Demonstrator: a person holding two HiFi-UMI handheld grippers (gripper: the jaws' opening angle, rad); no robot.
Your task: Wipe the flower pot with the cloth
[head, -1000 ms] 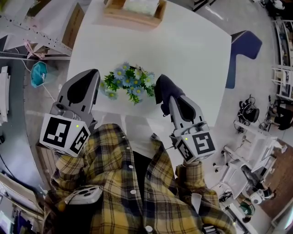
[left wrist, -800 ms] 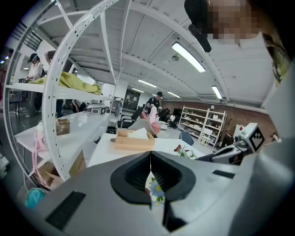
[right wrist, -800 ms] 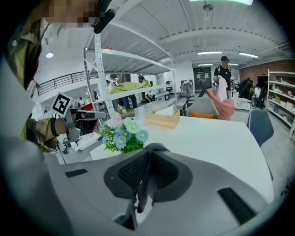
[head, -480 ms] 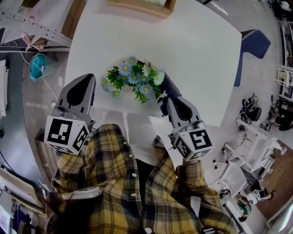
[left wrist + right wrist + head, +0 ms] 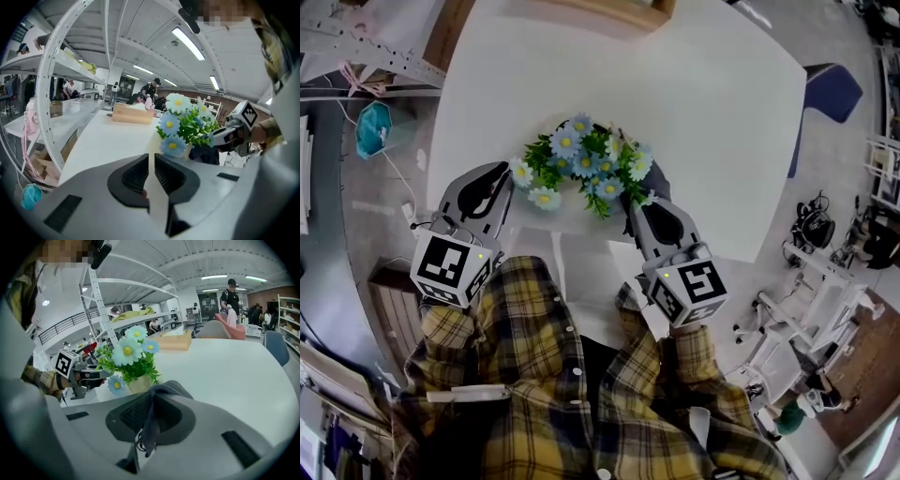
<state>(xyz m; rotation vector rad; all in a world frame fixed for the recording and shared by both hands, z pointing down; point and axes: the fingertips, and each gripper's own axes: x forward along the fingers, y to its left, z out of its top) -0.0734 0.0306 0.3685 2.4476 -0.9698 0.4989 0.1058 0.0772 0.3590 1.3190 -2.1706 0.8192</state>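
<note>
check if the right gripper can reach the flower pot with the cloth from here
Probably yes. The right gripper has its jaws shut on the cloth, and the flower pot stands just ahead with nothing between them. The leaves overhang the pot, so the cloth may brush them.

Yellow plaid shirt (image 5: 534, 375), white buttons (image 5: 577, 372), grey left tongs (image 5: 497, 173), grey right tongs (image 5: 642, 208), black-and-white marker cubes (image 5: 450, 270), perhaps green lights.

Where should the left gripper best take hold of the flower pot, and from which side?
Probably the bare wall of the flower pot below the flowers, coming level from the left gripper's side: the flowers overhang the top, and the cloth occupies the other side.
</note>
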